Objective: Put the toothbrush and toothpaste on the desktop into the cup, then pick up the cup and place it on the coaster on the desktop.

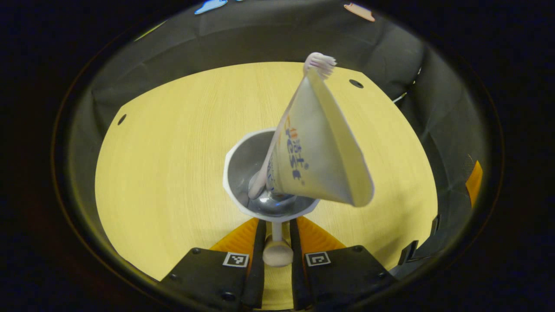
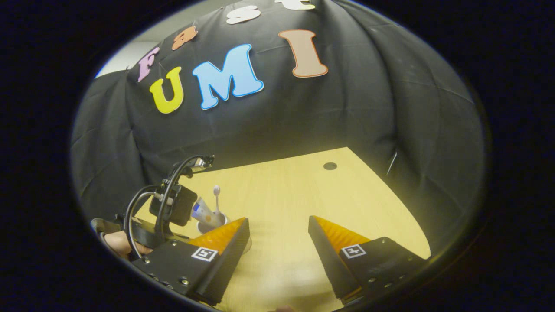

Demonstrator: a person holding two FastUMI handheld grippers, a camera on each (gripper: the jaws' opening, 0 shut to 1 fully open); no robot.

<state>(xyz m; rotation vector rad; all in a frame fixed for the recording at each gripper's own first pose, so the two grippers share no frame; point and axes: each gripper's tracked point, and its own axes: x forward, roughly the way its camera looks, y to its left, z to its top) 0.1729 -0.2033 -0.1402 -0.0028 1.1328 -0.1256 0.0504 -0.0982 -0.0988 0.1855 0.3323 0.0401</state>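
Observation:
The white cup [image 1: 243,173] has a shiny grey inside and holds the toothpaste tube [image 1: 321,151], which leans to the right. The white toothbrush [image 1: 320,64] stands in it with its bristles up. My left gripper [image 1: 277,225] is shut on the cup's thin white handle [image 1: 277,249], one finger pressing on each side. In the right gripper view the cup [image 2: 212,226] with tube and brush shows at the left, behind my own left finger, with the left gripper [image 2: 173,208] and a hand [image 2: 119,242] beside it. My right gripper [image 2: 279,220] stands open over the bare desktop.
The pale wooden desktop [image 1: 173,173] has small round holes near its far corners [image 1: 356,83] [image 2: 330,166]. Black cloth walls close it in at the back and sides. Cables loop over the left gripper [image 2: 143,208].

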